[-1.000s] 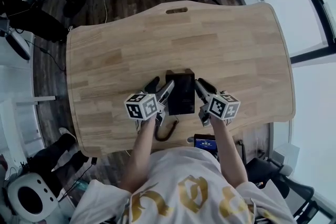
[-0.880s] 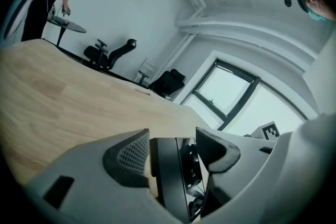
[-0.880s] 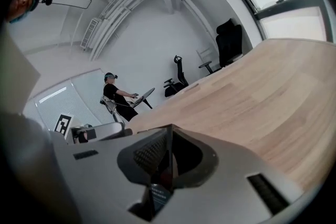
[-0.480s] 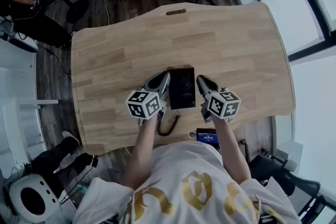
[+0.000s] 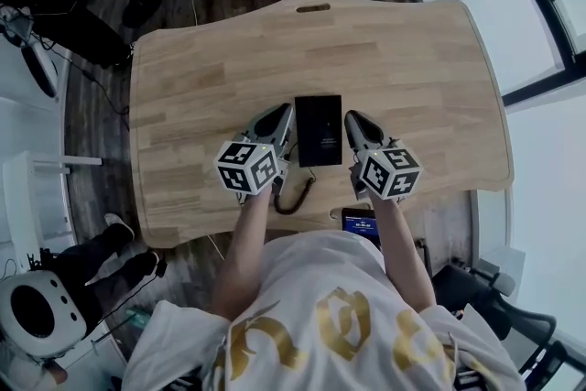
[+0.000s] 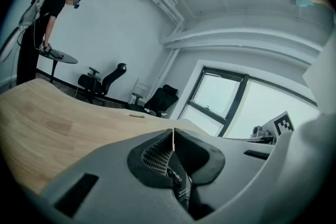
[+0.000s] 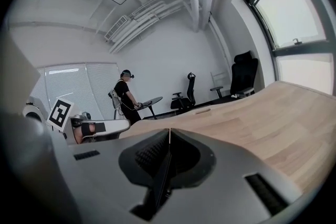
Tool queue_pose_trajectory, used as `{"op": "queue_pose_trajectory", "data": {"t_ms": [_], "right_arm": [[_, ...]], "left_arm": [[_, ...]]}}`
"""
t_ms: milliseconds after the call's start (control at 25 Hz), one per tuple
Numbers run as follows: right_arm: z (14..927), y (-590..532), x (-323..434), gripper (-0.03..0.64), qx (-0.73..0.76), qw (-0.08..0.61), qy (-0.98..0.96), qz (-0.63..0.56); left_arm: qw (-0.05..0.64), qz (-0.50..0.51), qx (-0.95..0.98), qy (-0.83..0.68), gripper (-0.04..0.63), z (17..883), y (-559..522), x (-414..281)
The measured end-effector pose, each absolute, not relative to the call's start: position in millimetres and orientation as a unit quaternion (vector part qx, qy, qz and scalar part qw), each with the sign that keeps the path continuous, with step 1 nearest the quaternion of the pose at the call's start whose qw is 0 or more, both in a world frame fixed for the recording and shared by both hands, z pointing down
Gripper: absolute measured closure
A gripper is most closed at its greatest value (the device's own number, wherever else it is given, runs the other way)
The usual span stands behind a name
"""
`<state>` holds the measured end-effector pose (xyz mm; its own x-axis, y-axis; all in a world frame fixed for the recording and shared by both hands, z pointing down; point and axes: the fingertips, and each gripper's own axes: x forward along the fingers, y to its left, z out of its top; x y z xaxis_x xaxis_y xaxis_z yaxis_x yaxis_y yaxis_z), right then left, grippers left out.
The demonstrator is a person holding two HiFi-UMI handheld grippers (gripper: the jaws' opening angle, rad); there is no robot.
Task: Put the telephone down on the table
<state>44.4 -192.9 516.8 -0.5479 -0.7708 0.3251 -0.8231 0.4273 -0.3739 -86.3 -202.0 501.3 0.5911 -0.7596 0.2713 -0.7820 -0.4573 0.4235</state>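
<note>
The flat black rectangular telephone (image 5: 319, 130) lay on the pale wooden table (image 5: 201, 78), apparently already set down: the left gripper (image 5: 272, 125) and right gripper (image 5: 358, 129) flanked it, jaws pressed together on nothing.

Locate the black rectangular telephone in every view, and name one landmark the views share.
Head view: the black rectangular telephone lies flat at the picture's centre, on the light wooden table.
Left gripper view: not in it.
Right gripper view: not in it.
Shared landmark: the oval slot by the table's far edge, also seen in the left gripper view and the right gripper view.
</note>
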Motion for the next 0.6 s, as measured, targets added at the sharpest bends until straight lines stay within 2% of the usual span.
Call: {"op": "queue_pose_trajectory", "data": {"t_ms": [600], "right_arm": [[481, -165, 43, 0.604, 0.493, 0.053, -0.849, 0.185]], "left_arm": [[0.219, 0.019, 0.861, -0.459, 0.583, 473, -172, -90]]}}
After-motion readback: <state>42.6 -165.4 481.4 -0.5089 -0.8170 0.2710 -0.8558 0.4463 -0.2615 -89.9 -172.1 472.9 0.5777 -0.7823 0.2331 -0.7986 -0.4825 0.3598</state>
